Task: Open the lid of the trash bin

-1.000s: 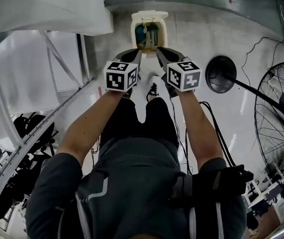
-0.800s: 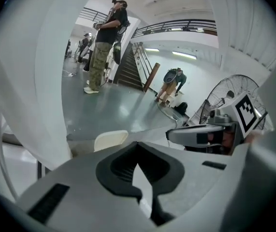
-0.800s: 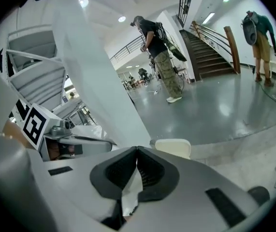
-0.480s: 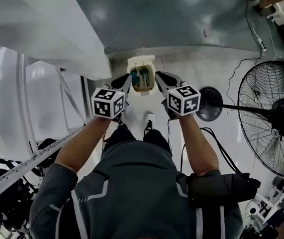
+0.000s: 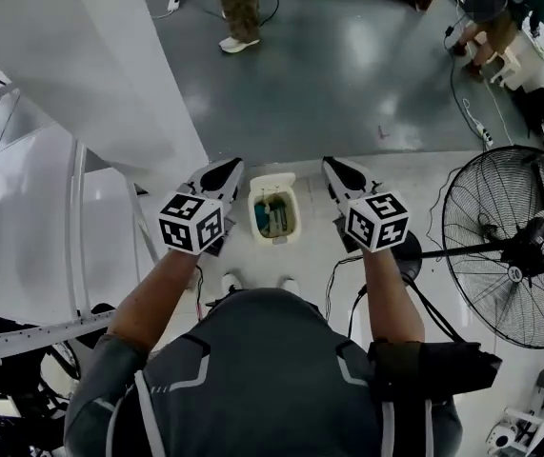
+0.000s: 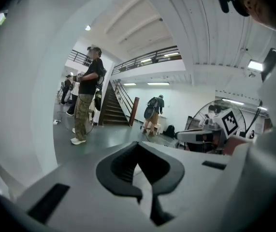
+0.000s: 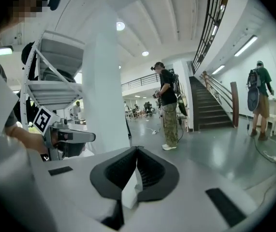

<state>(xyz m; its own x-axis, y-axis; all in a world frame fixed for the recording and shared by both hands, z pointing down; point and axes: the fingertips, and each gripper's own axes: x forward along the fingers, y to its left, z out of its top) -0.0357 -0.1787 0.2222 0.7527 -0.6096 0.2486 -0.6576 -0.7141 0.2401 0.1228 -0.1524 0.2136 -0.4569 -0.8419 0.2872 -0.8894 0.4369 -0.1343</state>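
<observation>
A small cream trash bin [image 5: 274,209] stands on the floor in front of the person's feet in the head view. Its top is uncovered and blue-green contents show inside. High above it, my left gripper [image 5: 228,167] is on its left and my right gripper [image 5: 332,164] on its right, both apart from it. Each is shut with nothing between its jaws. The bin is in neither gripper view. In the left gripper view the left gripper [image 6: 138,145] points across the hall, and in the right gripper view the right gripper [image 7: 137,149] does the same.
A big standing fan [image 5: 512,246] stands at the right, its round base [image 5: 407,245] beside my right arm. A white pillar [image 5: 110,65] and a metal frame [image 5: 24,336] fill the left. A person [image 5: 239,8] stands on the grey floor beyond, and cables [image 5: 470,112] run at the far right.
Both grippers have risen from close over the bin and moved apart. The head view has risen too, so the bin looks smaller and lies farther below.
</observation>
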